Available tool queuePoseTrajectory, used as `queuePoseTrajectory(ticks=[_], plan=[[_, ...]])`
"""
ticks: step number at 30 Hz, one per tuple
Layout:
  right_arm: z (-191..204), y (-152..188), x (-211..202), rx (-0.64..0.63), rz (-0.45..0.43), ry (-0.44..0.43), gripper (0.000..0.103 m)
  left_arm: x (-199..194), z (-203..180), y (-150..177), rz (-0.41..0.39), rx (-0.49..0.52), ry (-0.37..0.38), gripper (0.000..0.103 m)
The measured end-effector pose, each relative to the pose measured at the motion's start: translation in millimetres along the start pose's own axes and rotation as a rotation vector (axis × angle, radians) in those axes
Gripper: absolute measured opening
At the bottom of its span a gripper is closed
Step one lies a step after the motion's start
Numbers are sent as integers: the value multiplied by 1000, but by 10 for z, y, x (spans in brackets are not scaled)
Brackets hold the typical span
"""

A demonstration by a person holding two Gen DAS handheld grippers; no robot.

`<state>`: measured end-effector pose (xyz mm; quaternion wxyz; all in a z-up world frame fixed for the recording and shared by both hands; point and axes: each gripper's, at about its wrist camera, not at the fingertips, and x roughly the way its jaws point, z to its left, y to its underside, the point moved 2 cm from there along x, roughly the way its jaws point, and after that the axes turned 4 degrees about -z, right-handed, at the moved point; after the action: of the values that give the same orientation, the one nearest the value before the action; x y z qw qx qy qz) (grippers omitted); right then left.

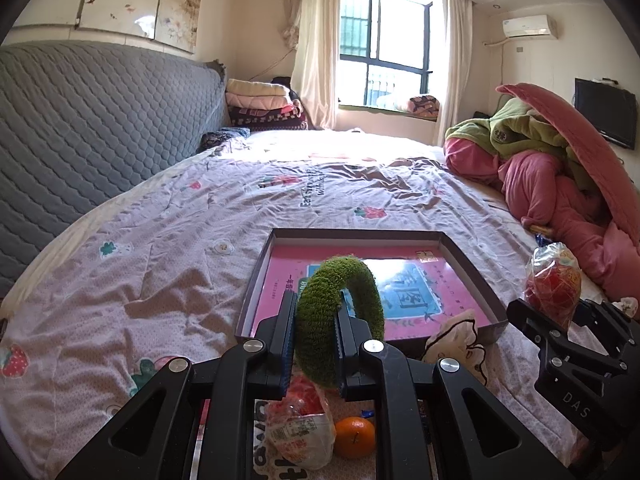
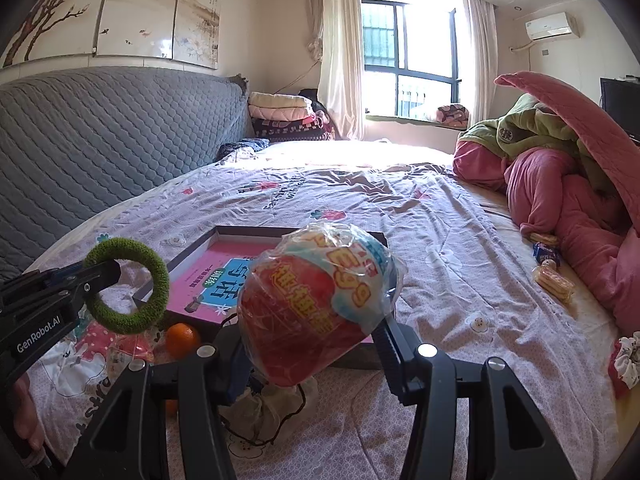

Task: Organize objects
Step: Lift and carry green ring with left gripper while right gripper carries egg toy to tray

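My left gripper [image 1: 314,340] is shut on a fuzzy green ring [image 1: 340,320] and holds it up just before the near edge of a shallow box [image 1: 256,276] with a pink printed bottom. The ring also shows in the right wrist view [image 2: 128,286], held by the left gripper [image 2: 100,276]. My right gripper [image 2: 312,344] is shut on a red snack in a clear wrapper [image 2: 316,304], held above the box's [image 2: 192,248] near right corner. The right gripper [image 1: 560,328] and its snack [image 1: 554,280] show at the right of the left wrist view.
On the bed sheet near the box lie an orange [image 1: 354,436], a wrapped red snack [image 1: 300,428], a cream scrunchie [image 1: 460,340], a red-white scrunchie [image 2: 626,360] and small biscuit packs [image 2: 554,280]. Pink and green bedding [image 2: 560,168] is piled at right. A grey headboard [image 1: 80,128] stands at left.
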<state>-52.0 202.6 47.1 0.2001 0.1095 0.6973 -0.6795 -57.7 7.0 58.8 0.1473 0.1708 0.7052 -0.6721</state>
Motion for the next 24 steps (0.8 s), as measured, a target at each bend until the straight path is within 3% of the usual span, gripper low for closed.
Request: queuePoseTrajectory(ticks=[13, 24], plan=[[89, -193, 240, -18, 7, 30, 54, 201, 251, -186, -17, -29, -50, 16], [96, -342, 369, -25, -9, 38, 54, 396, 238, -313, -19, -45, -77, 16]])
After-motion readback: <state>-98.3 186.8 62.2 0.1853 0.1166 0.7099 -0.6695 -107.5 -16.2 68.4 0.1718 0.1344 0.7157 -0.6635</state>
